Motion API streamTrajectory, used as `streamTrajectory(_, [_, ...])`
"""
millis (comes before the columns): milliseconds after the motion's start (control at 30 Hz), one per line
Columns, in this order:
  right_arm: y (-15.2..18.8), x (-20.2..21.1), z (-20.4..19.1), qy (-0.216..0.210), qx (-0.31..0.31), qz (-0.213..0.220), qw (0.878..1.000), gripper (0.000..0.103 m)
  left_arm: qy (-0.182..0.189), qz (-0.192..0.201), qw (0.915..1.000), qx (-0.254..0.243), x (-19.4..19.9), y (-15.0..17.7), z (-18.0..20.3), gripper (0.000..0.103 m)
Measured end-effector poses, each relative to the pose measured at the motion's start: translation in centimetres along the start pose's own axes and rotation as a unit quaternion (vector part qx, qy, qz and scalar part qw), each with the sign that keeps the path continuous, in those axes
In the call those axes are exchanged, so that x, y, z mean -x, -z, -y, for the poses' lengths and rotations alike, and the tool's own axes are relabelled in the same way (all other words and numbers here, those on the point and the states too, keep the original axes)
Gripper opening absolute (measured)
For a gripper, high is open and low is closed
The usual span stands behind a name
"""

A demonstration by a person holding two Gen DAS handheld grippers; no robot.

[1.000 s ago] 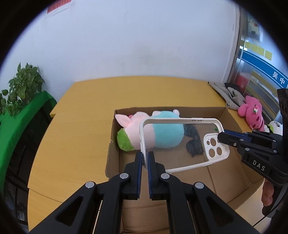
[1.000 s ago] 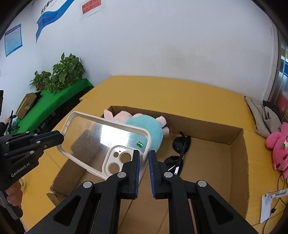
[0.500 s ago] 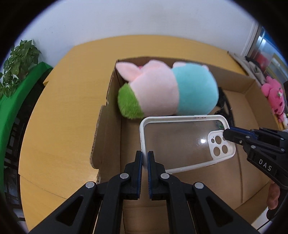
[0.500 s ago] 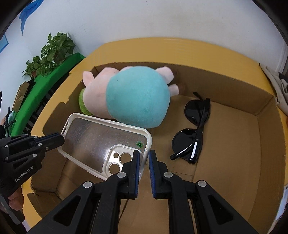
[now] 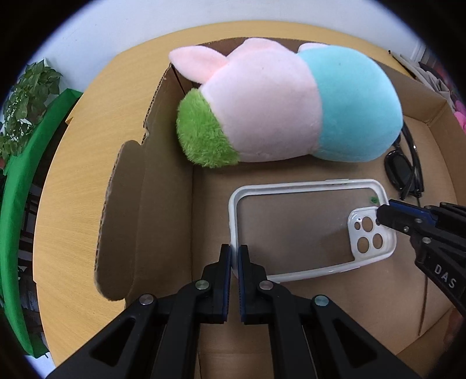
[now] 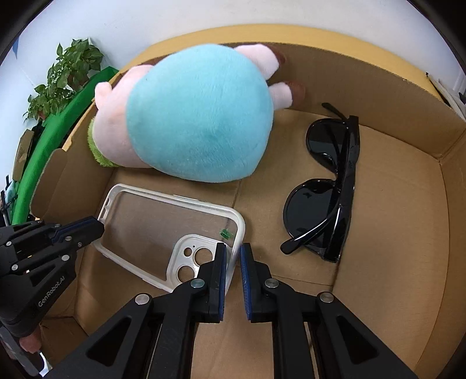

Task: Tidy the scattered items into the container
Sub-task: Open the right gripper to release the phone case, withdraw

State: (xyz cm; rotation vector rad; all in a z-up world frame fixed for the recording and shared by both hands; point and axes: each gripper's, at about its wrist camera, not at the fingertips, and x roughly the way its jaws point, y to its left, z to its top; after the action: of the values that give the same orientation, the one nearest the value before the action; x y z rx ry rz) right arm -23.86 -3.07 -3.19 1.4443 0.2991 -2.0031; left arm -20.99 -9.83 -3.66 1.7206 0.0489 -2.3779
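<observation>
Nearest in the left wrist view, the left gripper [image 5: 234,253] has its jaws pinched together on the short plain end of a clear phone case [image 5: 294,230] with a white bumper rim. In the right wrist view the right gripper [image 6: 233,252] is likewise clamped on that case [image 6: 163,224], at the opposite end — its blue-padded fingers [image 6: 222,262] grip the rim just beside the white camera cut-out. Each gripper also shows in the other's camera, reaching in from the side. The case is held about flat between the two, low inside the cardboard box [image 5: 163,210]; whether it touches the box floor cannot be told.

Just past the case, on the box floor, lie folded black sunglasses [image 6: 329,186], to the right of the case and apart from it. Beyond the case, against the far wall of the box, lies a plush toy [image 5: 279,108] on its side — teal body, pink head with an ear, a green tuft at the end nearest the box's left wall.

The box stands on a yellow wooden table [image 5: 87,180]. Farther off to the left are a green cloth [image 5: 17,186] and a leafy potted plant [image 6: 67,73], with a white wall [image 5: 122,26] behind.
</observation>
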Motion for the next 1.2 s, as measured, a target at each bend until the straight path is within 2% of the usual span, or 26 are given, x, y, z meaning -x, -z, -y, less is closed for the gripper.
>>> streamTrajectory(267, [-0.1,0.2,-0.4,0.01,0.007,0.003,1.0,0.011,0.002,-0.007,1.0,0.004,-0.1,0.3,-0.3,0.004])
streamTrajectory(400, [0.3,0.4,0.2,-0.002,0.01,0.01,1.0,0.014,0.016,-0.006,0.9998,0.008,0.1,0.2,-0.4,0.007])
streamTrajectory(467, [0.8,1.3,1.0,-0.02,-0.008,0.027,0.999,0.033,0.025,0.008,0.9996,0.013,0.8,0.5,-0.8,0.007])
streamTrajectory(533, [1.5,3.4,1.8,-0.025,-0.024,0.058,0.998,0.08,0.028,0.036,0.9988,0.021,2.3,1.0,-1.1,0.01])
streamTrajectory(600, [2.5,6.4,2.1,-0.028,-0.029,0.1,0.994,0.091,0.026,0.079,0.996,0.034,4.9,2.0,-1.6,0.032])
streamTrajectory(633, [3.2,7.9,2.2,-0.037,-0.031,0.115,0.992,0.094,0.029,0.107,0.9929,0.042,6.5,2.7,-1.8,0.039])
streamTrajectory(700, [5.0,10.4,2.0,-0.069,-0.031,0.129,0.989,0.097,0.025,0.161,0.9847,0.061,9.8,4.6,-2.1,0.065])
streamTrajectory(767, [7.4,12.3,1.5,-0.085,-0.017,0.139,0.986,0.102,0.016,0.215,0.9741,0.069,12.5,6.6,-2.2,0.072])
streamTrajectory(900, [10.7,14.5,0.4,-0.069,-0.001,0.166,0.984,0.103,0.011,0.27,0.9601,0.071,15.6,10.0,-1.1,0.074])
streamTrajectory(1067, [15.1,16.2,0.4,-0.004,-0.016,0.194,0.981,0.103,-0.016,0.28,0.9561,0.085,16.1,13.1,0.1,0.074])
streamTrajectory(1200, [17.1,16.8,1.1,0.027,-0.011,0.197,0.98,0.103,-0.016,0.289,0.9542,0.075,16.5,14.8,1.3,0.074])
